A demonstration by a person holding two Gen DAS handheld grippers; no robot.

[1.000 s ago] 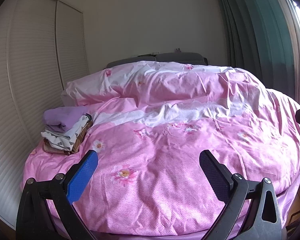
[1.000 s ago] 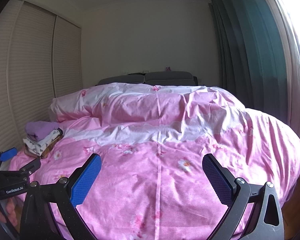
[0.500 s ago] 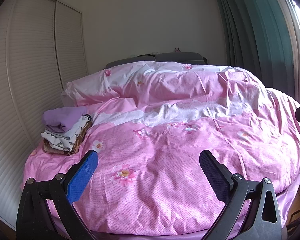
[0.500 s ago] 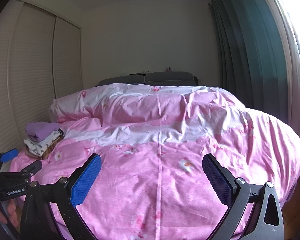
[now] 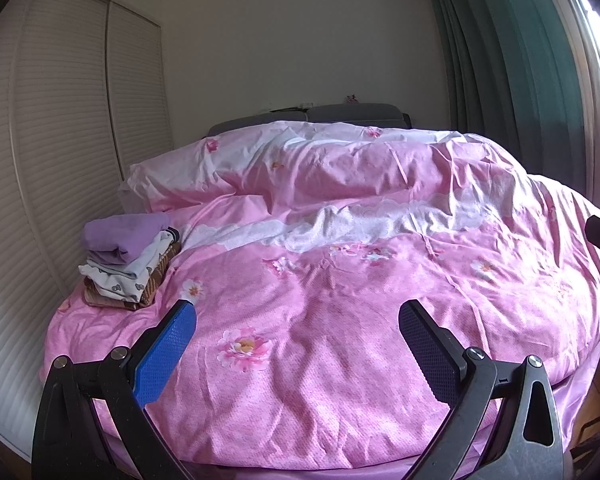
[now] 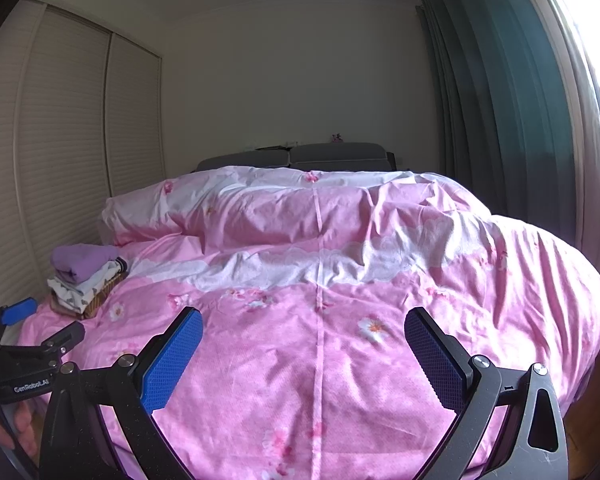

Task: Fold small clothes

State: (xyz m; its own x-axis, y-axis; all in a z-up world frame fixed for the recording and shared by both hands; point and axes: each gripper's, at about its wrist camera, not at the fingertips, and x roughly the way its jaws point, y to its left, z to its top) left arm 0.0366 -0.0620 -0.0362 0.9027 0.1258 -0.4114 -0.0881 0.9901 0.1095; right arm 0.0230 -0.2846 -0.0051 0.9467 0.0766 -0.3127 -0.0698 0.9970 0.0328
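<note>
A stack of folded small clothes (image 5: 130, 258), purple on top of white patterned pieces, sits in a woven basket at the bed's left edge; it also shows in the right wrist view (image 6: 86, 276). My left gripper (image 5: 296, 344) is open and empty above the near part of the pink duvet (image 5: 340, 280). My right gripper (image 6: 302, 354) is open and empty, to the right of the left one. The left gripper's body also shows at the left edge of the right wrist view (image 6: 28, 344). No loose garment shows.
White louvred wardrobe doors (image 5: 52, 152) run along the left. Dark green curtains (image 5: 512, 80) and a bright window are on the right. A grey headboard (image 6: 300, 158) stands at the far wall. The duvet is bunched at the far half.
Almost nothing has changed. Both grippers hold nearly still and stay open.
</note>
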